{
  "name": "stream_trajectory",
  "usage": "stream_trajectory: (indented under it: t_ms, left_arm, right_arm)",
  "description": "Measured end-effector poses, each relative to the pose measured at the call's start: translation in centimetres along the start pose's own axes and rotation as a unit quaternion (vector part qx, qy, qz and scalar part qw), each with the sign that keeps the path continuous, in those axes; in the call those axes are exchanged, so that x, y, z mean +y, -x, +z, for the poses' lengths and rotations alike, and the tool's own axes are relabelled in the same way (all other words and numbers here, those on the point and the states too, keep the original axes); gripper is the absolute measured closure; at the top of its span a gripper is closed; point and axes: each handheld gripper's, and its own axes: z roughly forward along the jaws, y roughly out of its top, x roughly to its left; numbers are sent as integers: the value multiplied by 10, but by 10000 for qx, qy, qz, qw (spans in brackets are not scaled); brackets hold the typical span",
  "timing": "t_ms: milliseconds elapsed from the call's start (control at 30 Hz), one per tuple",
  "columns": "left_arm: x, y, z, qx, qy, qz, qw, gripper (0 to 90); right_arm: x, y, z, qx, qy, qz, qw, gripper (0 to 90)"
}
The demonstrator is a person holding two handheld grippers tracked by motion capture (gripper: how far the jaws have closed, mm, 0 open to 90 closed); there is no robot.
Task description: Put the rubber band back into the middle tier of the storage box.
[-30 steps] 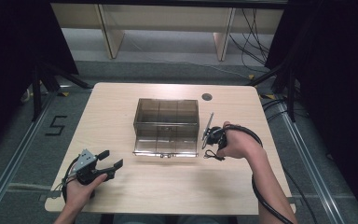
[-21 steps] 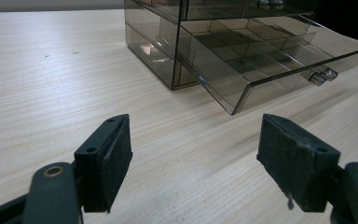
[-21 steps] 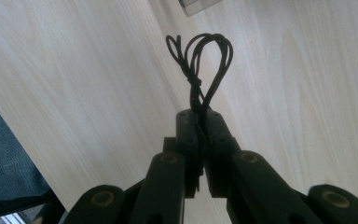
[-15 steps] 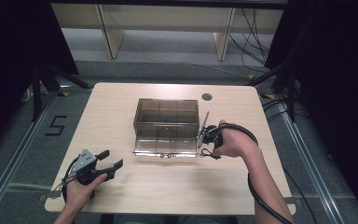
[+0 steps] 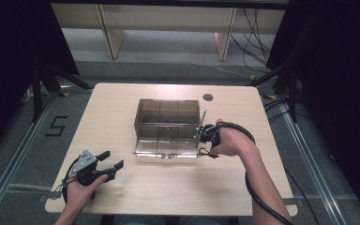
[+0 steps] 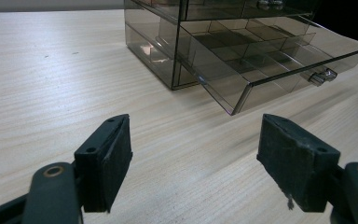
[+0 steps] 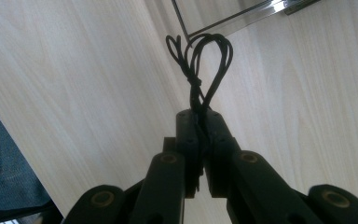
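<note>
A smoky clear drawer box [image 5: 168, 115] stands mid-table, and its bottom drawer [image 5: 166, 146] is pulled out toward me. My right gripper [image 5: 205, 143] points down at the tabletop beside the drawer's right front corner. In the right gripper view it [image 7: 199, 116] is shut on a thin black cord tied in loops [image 7: 200, 51], which hangs just short of that corner [image 7: 223, 16]. Near the front left edge my left gripper [image 5: 112, 159] rests open and apart from the box. Between its pads [image 6: 107, 163] lies bare wood, with the divided drawer [image 6: 279, 65] and its knob [image 6: 324, 75] ahead.
The light wooden table [image 5: 122, 103] has a dark round hole [image 5: 208, 97] at its back right. A cable [image 5: 258, 197] trails from the right hand off the front edge. A "5" mark [image 5: 56, 125] is on the floor left of the table.
My right hand has moved left with the cord, from beside the box to the open drawer's right front corner. The left gripper has stayed put.
</note>
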Motion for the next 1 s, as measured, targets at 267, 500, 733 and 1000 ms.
stream_trajectory:
  t_ms: [267,500,733,1000]
  left_arm:
    - [0,1,-1,38,-30,6,10000,252]
    - [0,0,0,-2,1,-2,10000,252]
    - [0,1,-1,34,-29,1,10000,252]
    - [0,0,0,-3,11,-7,10000,252]
  right_arm:
    - [3,0,0,9,-22,-81,10000,868]
    - [6,0,0,36,-38,-39,10000,868]
    - [11,0,-2,25,-23,-143,9999,868]
    - [13,-1,-7,8,-14,-182,9998,868]
